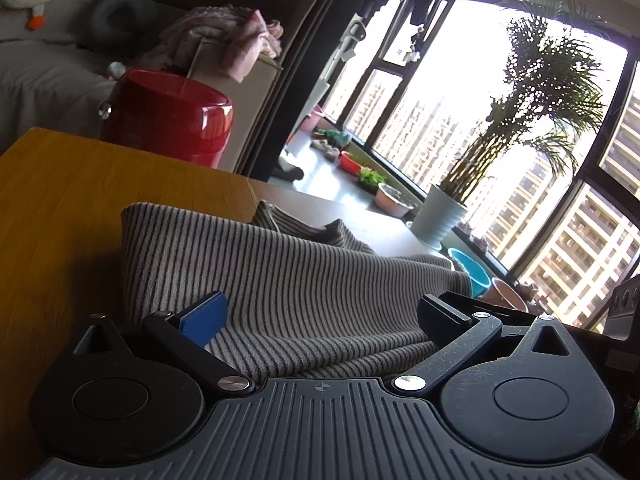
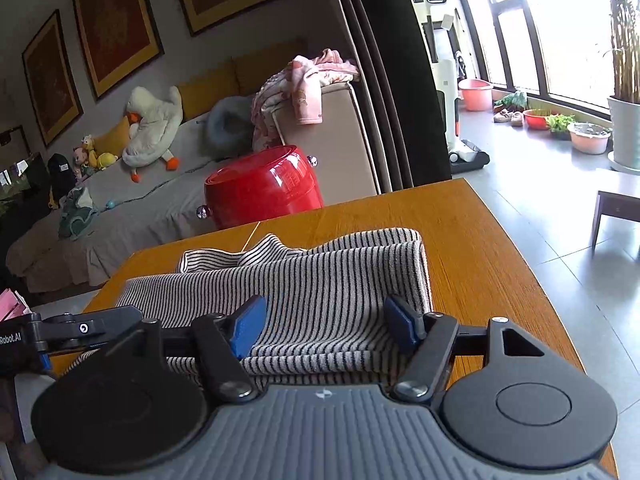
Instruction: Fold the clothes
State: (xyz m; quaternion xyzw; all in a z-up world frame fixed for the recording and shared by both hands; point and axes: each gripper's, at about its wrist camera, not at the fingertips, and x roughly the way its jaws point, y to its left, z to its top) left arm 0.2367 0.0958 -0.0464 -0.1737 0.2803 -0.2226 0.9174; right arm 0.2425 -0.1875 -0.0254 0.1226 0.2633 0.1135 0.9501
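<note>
Left gripper (image 1: 320, 316): fingers spread wide, nothing pinched. The blue pad (image 1: 204, 316) on its left finger sits over the striped garment (image 1: 288, 280), and the black right finger (image 1: 440, 320) sits at the cloth's right edge. Can't tell whether either one touches the fabric.

The garment is grey with thin dark stripes, folded into a thick bundle on the wooden table (image 1: 60, 208). In the left wrist view it lies just ahead of the fingers, with a rolled fold at its far left and a rumpled bit sticking up at the far side.

Past the table's far left corner there is a red stool (image 1: 168, 116), with a sofa (image 1: 40, 80) behind it and pink clothes (image 1: 236, 36) draped on the sofa arm. Far right there is a big window, a palm (image 1: 540, 100) in a white pot (image 1: 438, 216), and a teal basin (image 1: 472, 272) below the table edge.

Right gripper (image 2: 324, 324): jaws also apart, not clamped on anything. Both blue pads (image 2: 250, 324) straddle the near part of the striped garment (image 2: 328, 280), cloth lying between them. Contact unclear.

In the right wrist view the bundle sits mid-table (image 2: 480, 240), thick folded edge on the right, loose collar-like piece at the far left. The left gripper's arm pokes in at the left edge. The red stool (image 2: 264, 188) stands beyond the far table edge, with a white plush duck (image 2: 152, 128) on the sofa (image 2: 120, 216). Tiled floor on the right.
</note>
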